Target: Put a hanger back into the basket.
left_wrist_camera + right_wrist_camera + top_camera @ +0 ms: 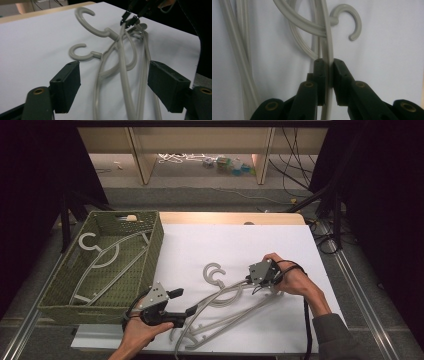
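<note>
Two grey plastic hangers (220, 312) lie tangled on the white table top (235, 245), one hook (212, 271) pointing toward the basket. My right gripper (246, 281) is shut on a thin arm of the upper hanger (327, 50), which runs up between its jaws. My left gripper (184, 301) is open at the hangers' near end. In the left gripper view its jaws stand wide apart on either side of the hanger arms (125, 82) without touching them. That view also has both hooks (87, 18) and the right gripper (128, 18) farther off. A third hanger (107, 257) lies in the basket.
A green woven basket (155, 250) stands at the table's left, its near wall close to my left hand. Bare white surface stretches behind and to the right of the hangers. Beyond the table are wooden shelf legs (142, 160), cables (295, 175) and small clutter on the floor.
</note>
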Demonstrator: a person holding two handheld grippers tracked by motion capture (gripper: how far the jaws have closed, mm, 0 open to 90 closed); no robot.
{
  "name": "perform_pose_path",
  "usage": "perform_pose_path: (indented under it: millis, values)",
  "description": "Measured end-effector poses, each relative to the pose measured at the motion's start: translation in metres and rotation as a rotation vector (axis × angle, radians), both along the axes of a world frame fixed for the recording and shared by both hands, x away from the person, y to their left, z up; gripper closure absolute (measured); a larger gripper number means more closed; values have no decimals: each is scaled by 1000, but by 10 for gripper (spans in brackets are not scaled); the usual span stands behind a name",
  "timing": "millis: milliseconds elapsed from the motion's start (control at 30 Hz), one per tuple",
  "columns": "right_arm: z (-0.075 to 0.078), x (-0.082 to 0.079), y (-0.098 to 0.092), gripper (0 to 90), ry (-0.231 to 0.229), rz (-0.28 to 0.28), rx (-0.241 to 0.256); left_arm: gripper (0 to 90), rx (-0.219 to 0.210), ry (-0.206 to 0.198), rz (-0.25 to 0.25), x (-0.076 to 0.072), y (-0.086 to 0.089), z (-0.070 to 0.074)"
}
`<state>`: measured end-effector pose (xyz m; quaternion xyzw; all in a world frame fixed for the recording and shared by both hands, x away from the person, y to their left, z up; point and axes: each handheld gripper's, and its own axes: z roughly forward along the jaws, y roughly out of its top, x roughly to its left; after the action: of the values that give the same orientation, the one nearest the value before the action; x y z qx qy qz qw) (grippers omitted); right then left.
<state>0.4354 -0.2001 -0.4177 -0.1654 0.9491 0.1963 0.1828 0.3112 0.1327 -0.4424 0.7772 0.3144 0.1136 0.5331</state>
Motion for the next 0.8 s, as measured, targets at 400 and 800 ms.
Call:
perform_pose_path:
  millis: [400,800]
  values:
    - [16,-5,3,823,-39,31,22,309,9,60,-48,18,-25,2]
    - [30,-12,6,823,-83,45,22,384,-13,119,-74,31,-36,4]
